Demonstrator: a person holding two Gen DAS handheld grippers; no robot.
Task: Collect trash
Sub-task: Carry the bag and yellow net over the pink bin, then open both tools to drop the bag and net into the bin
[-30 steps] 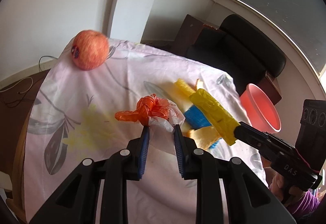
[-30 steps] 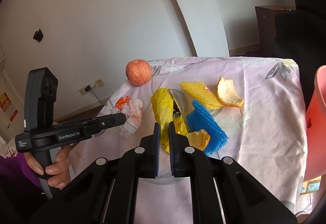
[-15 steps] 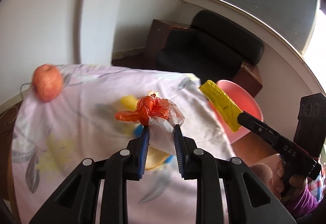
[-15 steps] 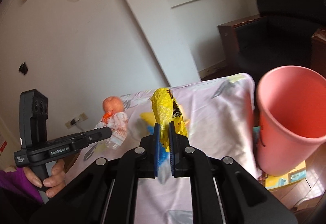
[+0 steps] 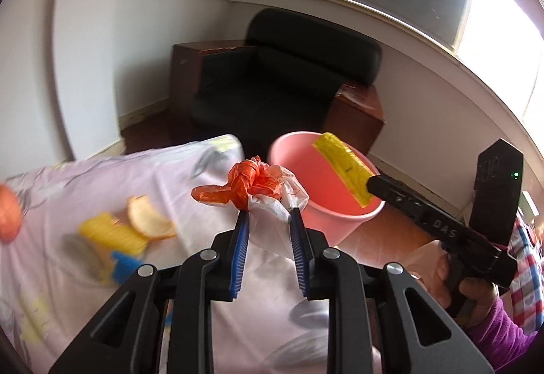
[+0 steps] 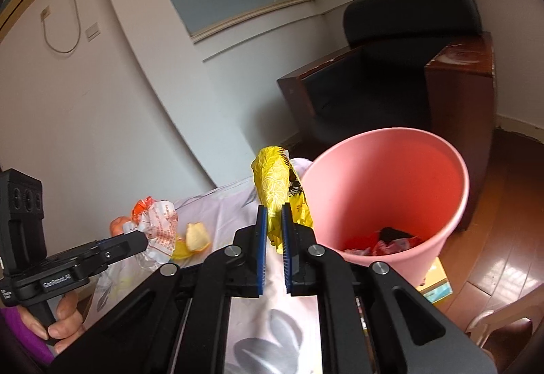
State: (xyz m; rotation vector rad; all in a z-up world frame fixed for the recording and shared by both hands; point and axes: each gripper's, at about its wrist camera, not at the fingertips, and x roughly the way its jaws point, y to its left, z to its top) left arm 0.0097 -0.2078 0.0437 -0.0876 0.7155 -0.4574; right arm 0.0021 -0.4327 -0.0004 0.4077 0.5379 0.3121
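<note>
The left tool (image 5: 268,228) is shut on a white and orange bag (image 5: 263,187). The bag sticks up from between its blue pads (image 5: 240,251), over the far edge of the table (image 5: 102,177), just beside the pink bin (image 5: 326,221).

The right tool (image 6: 272,228) is shut tight on a yellow wrapper (image 6: 277,180). The wrapper stands up from the pads, and in the left view it's in front of the bin's open top. In the right view the bin sits just to the right of the wrapper, w/ some red, white and black trash (image 6: 387,241) at the bottom.

Left on the table, farther back: a peel (image 5: 146,219), a yellow bit (image 5: 112,236), a blue bit (image 5: 125,267). They look blurry. An apple (image 5: 8,214) shows at the left edge.

Past the bin stands a black chair (image 5: 282,85) by the wall.
</note>
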